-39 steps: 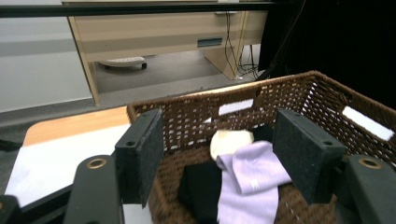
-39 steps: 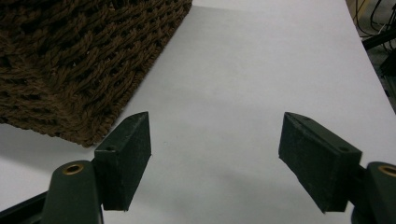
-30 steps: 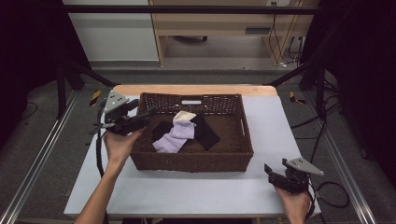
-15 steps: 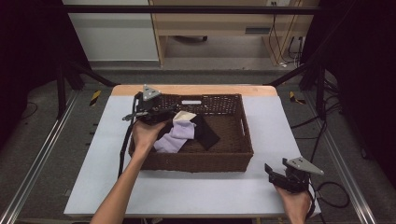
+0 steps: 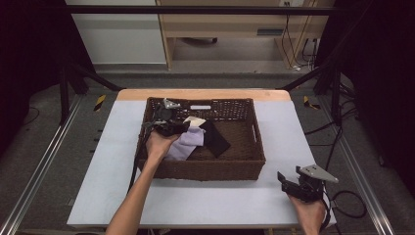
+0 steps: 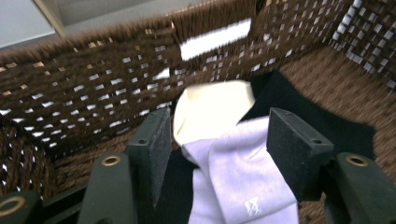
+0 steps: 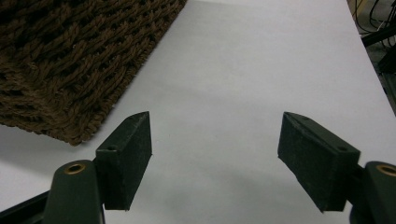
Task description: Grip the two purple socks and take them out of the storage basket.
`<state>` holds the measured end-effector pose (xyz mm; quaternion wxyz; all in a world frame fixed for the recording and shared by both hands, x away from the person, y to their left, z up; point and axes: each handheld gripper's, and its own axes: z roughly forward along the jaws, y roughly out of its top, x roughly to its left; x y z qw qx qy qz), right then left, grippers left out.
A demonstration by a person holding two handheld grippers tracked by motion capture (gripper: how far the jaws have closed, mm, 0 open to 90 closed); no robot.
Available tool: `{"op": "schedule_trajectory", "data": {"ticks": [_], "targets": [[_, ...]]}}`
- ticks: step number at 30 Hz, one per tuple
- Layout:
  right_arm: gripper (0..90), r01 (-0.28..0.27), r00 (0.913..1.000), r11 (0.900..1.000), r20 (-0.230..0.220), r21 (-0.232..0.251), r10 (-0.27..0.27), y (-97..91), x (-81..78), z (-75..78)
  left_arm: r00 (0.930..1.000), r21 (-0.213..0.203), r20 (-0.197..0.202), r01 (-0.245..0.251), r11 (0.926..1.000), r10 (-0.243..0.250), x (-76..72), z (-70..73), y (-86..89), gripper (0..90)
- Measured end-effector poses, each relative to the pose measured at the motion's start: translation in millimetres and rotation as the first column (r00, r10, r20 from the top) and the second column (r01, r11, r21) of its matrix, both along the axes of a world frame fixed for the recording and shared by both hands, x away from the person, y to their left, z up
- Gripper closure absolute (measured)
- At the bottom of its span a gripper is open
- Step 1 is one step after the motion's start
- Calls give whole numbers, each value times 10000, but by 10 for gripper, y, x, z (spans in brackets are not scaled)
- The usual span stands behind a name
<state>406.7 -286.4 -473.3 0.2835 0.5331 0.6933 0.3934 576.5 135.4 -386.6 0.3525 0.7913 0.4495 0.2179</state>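
A brown wicker basket stands in the middle of the white table. Inside lie a lilac cloth, a cream cloth and a black cloth. My left gripper has come down into the basket's left part, over these cloths. Its jaws have just been closing and straddle the lilac cloth and the edge of the cream cloth, but the pads do not press on them. My right gripper rests open near the table's front right corner with nothing between its fingers.
The basket's corner lies just left of the right gripper. Metal rails run along both table sides. A wooden bench and cables lie beyond the table and at the right.
My left gripper moved right from beside the basket's left wall, over the rim and down into the basket onto the cloths. The right gripper has stayed still.
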Motion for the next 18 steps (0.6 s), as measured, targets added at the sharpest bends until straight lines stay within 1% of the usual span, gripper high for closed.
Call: {"op": "schedule_trajectory", "data": {"ticks": [1, 3, 5, 6, 7, 8, 9, 12, 13, 14, 16, 18], "targets": [[261, 2, 10000, 10000, -11, -5, -2, 2, 1, 0, 10000, 178, -78, 29, 9998, -27, 2, -12, -9, 403], [261, -46, 10000, 10000, -4, -14, 46, 8, -3, 1, 9996, 345, -253, 139, 9993, -130, -5, -48, -35, 420], [261, -48, 10000, 10000, -27, 53, 48, 11, -10, 5, 9990, 672, -388, 240, 9975, -214, -6, -76, -58, 426], [261, -47, 10000, 10000, -17, 23, 47, 9, -10, 3, 9980, 734, -532, 370, 9966, -331, 0, -95, -71, 427], [260, -43, 10000, 10000, 12, -52, 43, 5, -6, -2, 9969, 983, -695, 448, 9941, -380, 7, -120, -95, 423], [260, -34, 10000, 10000, -27, -60, 34, 5, -5, -6, 9972, 1191, -662, 428, 9920, -351, 6, -137, -114, 413], [261, -40, 10000, 10000, -30, -78, 40, 5, -4, -11, 9970, 1505, -677, 480, 9874, -382, 6, -152, -130, 411], [260, -45, 9999, 10000, -149, -25, 44, 11, -8, -25, 9963, 2043, -723, 613, 9770, -474, 7, -191, -163, 420], [260, -53, 9999, 10000, -130, -55, 52, 9, -6, -28, 9957, 2115, -783, 649, 9752, -493, 10, -206, -176, 422], [260, -63, 9999, 10000, -127, -44, 62, 8, -5, -28, 9945, 2227, -879, 752, 9720, -568, 13, -219, -183, 422], [260, -61, 9999, 10000, -119, -60, 60, 8, -3, -30, 9908, 2370, -1201, 899, 9673, -627, 23, -252, -207, 423], [259, -60, 9999, 10000, -133, -62, 60, 10, 0, -31, 9865, 2405, -1536, 931, 9662, -568, 38, -280, -220, 436]]}}
